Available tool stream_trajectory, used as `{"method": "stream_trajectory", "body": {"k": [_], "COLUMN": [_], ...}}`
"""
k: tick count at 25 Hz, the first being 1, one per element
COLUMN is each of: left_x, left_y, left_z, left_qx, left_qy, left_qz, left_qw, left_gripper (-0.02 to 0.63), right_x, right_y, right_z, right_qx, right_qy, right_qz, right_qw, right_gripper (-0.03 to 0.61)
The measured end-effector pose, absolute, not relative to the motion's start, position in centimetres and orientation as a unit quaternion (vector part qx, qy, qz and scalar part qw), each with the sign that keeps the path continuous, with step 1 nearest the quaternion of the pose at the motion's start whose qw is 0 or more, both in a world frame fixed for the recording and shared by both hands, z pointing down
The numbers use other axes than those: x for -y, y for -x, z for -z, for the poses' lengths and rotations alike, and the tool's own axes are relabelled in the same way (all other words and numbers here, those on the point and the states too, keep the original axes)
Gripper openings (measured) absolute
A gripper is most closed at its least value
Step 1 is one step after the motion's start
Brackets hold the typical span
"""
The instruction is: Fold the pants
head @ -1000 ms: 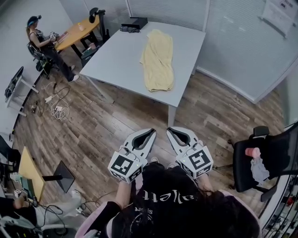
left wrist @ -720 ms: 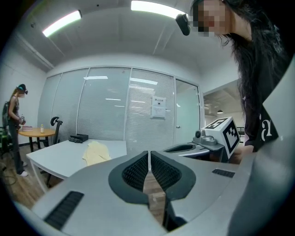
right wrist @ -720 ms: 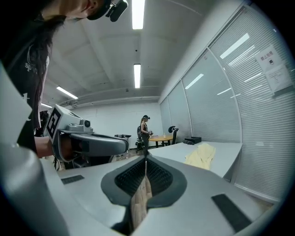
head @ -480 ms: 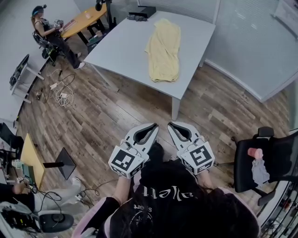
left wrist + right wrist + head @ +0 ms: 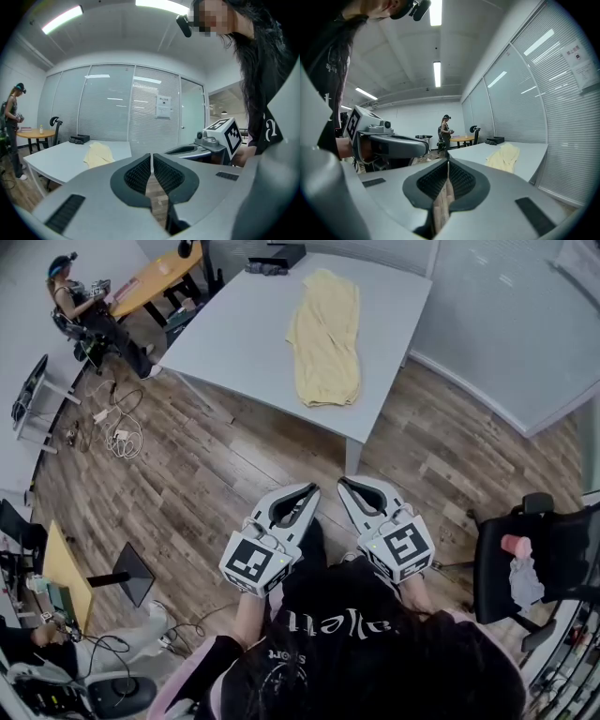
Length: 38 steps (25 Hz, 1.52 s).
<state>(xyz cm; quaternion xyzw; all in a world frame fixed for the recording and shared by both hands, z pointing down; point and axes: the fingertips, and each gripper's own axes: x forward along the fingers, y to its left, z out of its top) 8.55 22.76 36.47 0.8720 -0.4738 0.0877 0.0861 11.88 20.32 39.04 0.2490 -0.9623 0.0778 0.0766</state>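
The pale yellow pants [image 5: 324, 335] lie stretched lengthwise on a light grey table [image 5: 244, 334], well ahead of me across the wooden floor. They also show in the left gripper view, pants [image 5: 97, 154], and in the right gripper view, pants [image 5: 504, 156]. Both grippers are held close to my chest, far from the table. My left gripper [image 5: 308, 491] is shut with nothing in it. My right gripper [image 5: 344, 485] is shut and empty too. Their tips point toward the table, side by side.
A black device [image 5: 278, 256] sits at the table's far end. A black office chair [image 5: 534, 563] with a pink object stands at my right. Another person [image 5: 80, 310] sits by an orange table [image 5: 150, 285] at the far left. Cables [image 5: 117, 432] lie on the floor.
The view has shifted so the table and pants sit higher and slightly nearer. Both grippers have drifted a little forward and down in the picture, still shut.
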Motion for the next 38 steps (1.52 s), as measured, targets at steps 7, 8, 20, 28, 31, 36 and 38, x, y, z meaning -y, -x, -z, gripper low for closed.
{"method": "stream_trajectory", "body": {"k": [7,8,20,28,31,36,38], "left_x": [-18.1,-17.2,-7.8,-4.0,-3.3,-2.7,-2.7], "left_y": [-4.5,-3.6,5.4,9.2,10.3,11.3,11.2], "left_z": [-37.5,-37.4,-37.1,-37.4,-37.8,-38.9,-39.5], "left_qx": [0.454,0.451,0.408,0.376,0.368,0.357,0.35], "left_qy": [-0.881,-0.883,-0.905,-0.919,-0.922,-0.924,-0.926], "left_qz": [-0.095,-0.096,-0.079,-0.069,-0.069,-0.069,-0.071], "left_qw": [0.091,0.091,0.096,0.097,0.099,0.115,0.123], "left_gripper": [0.037,0.037,0.037,0.037,0.037,0.037,0.037], "right_x": [-15.7,-14.9,-6.8,-3.2,-2.8,-2.6,-2.4], "right_y": [-7.6,-6.7,2.1,5.8,6.6,6.8,6.4], "right_z": [-40.1,-40.3,-40.7,-41.2,-41.5,-42.4,-42.9], "right_qx": [0.956,0.955,0.941,0.929,0.926,0.915,0.91], "right_qy": [-0.264,-0.266,-0.298,-0.329,-0.335,-0.353,-0.361], "right_qz": [-0.088,-0.089,-0.098,-0.103,-0.105,-0.118,-0.123], "right_qw": [0.094,0.098,0.127,0.138,0.141,0.158,0.161], "right_gripper": [0.027,0.026,0.028,0.028,0.028,0.027,0.028]}}
